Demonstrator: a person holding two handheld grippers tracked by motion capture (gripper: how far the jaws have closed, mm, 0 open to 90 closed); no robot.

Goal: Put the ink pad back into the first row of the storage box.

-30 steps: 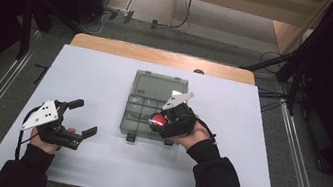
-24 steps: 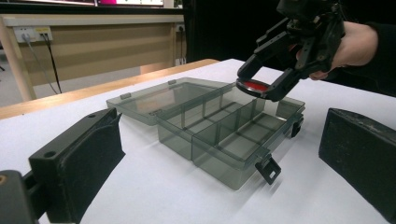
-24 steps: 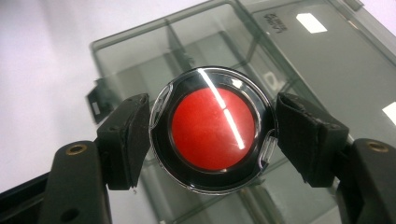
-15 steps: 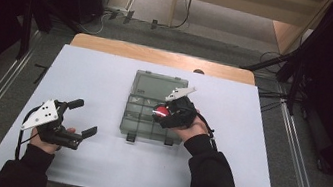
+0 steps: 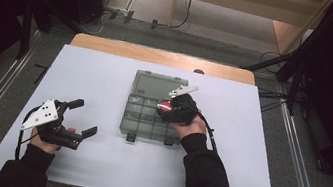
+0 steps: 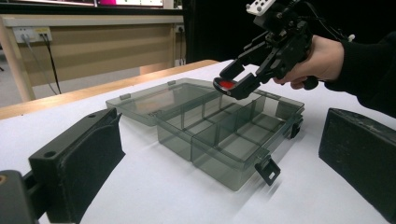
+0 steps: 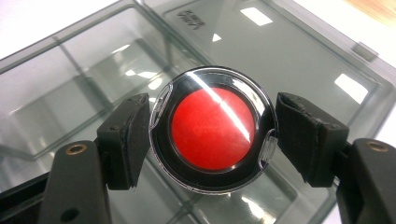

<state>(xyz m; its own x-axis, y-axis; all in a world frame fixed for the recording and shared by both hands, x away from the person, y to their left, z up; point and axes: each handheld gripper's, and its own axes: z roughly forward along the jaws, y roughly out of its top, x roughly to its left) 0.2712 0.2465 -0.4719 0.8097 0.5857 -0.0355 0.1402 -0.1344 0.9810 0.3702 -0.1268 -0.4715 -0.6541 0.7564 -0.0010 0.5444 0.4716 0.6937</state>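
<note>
A smoky clear plastic compartment box (image 5: 150,121) lies open in the middle of the white table, its lid (image 5: 158,86) flat on the far side. My right gripper (image 5: 166,107) hovers over the box's right-hand compartments, shut on a round case with a red centre (image 7: 212,128) under a clear cover. The same gripper (image 6: 233,81) and red case (image 6: 227,85) appear above the box (image 6: 219,135) in the left gripper view. My left gripper (image 5: 83,118) rests at the table's left, jaws open and nothing between them.
The box's compartments (image 7: 60,102) look bare below the case. Two black latches (image 6: 267,170) hang off the box's near wall. The white table top (image 5: 92,168) ends in a wooden strip (image 5: 160,57) at the far edge.
My right gripper has carried the red case a little farther and lower over the box. The left gripper has stayed where it was.
</note>
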